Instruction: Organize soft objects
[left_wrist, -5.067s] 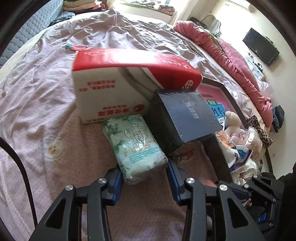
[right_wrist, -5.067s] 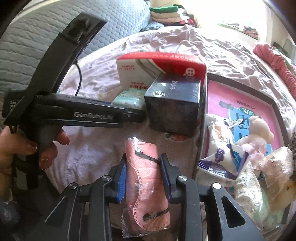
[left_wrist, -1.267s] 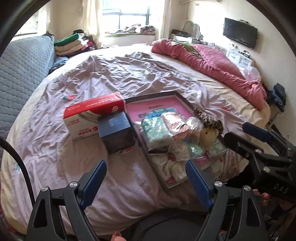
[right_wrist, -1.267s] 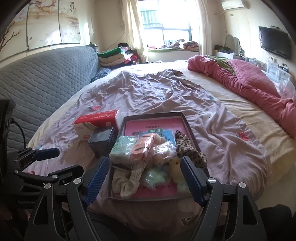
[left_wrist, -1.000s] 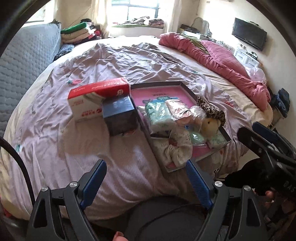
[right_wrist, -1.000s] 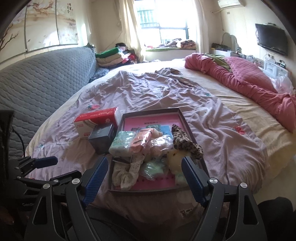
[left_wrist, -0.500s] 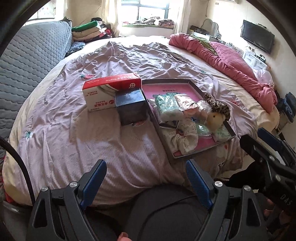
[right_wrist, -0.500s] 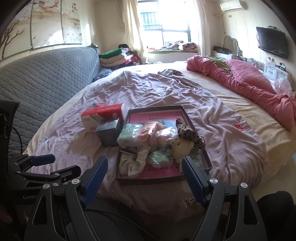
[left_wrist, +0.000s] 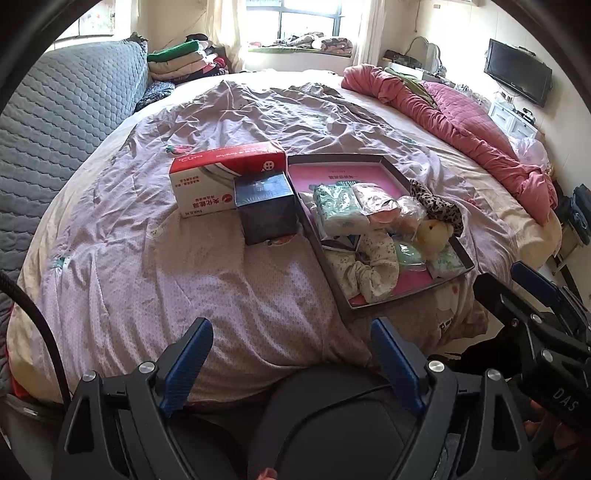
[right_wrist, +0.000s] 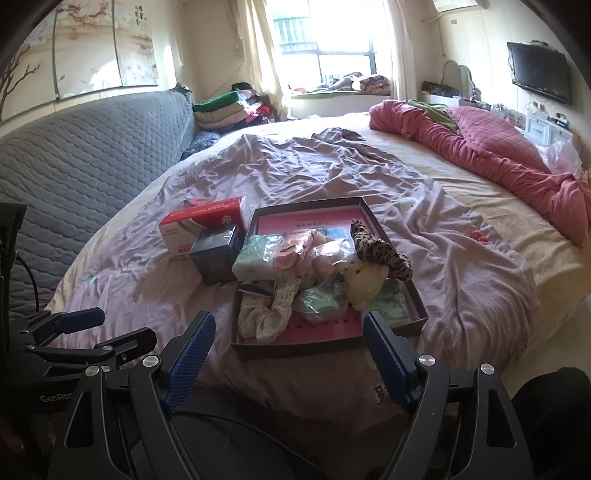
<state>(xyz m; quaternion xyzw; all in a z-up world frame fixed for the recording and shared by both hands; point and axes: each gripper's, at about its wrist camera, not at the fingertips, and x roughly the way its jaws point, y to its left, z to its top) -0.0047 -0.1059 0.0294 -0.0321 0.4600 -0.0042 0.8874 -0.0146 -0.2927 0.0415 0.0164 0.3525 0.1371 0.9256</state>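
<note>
Soft objects are lying heaped in a shallow dark tray (right_wrist: 413, 301) with a pink floor, which is sitting on the lilac bedspread (left_wrist: 207, 266) near the foot of the bed. In the tray we are seeing a mint-patterned soft pack (right_wrist: 256, 256) at the left, a pink packet (right_wrist: 293, 251) leaning on it, a cream floral scrunchie (right_wrist: 264, 314) toward the near left corner, a pale green packet (right_wrist: 319, 301) in the middle front, a yellow plush toy (right_wrist: 364, 282) to the right of it, and a leopard-print scrunchie (right_wrist: 380, 249) draping over the plush and the tray's right edge. The things are overlapping and touching one another, so we cannot tell exactly what is lying underneath.

Just beside the tray's left wall a dark blue box (left_wrist: 266, 206) is standing, and behind it, touching it, a red and white carton (left_wrist: 218, 177) is resting on the bedspread.

We are holding both tools back at the near edge of the bed, well apart from the tray. The left gripper (left_wrist: 291, 363) is hanging wide open with nothing between its blue pads (left_wrist: 186, 363), pointing down over the bedspread and a dark rounded shape below. The right gripper (right_wrist: 286, 360) is likewise spread wide and carrying nothing, its pads (right_wrist: 192, 352) framing the near end of the tray. In the left wrist view the right gripper is showing at the right edge, and in the right wrist view the left gripper is showing at the lower left.

A rumpled pink quilt (right_wrist: 480, 158) is lying along the far right side of the bed, and a grey quilted headboard (right_wrist: 85, 147) is running along the left.
</note>
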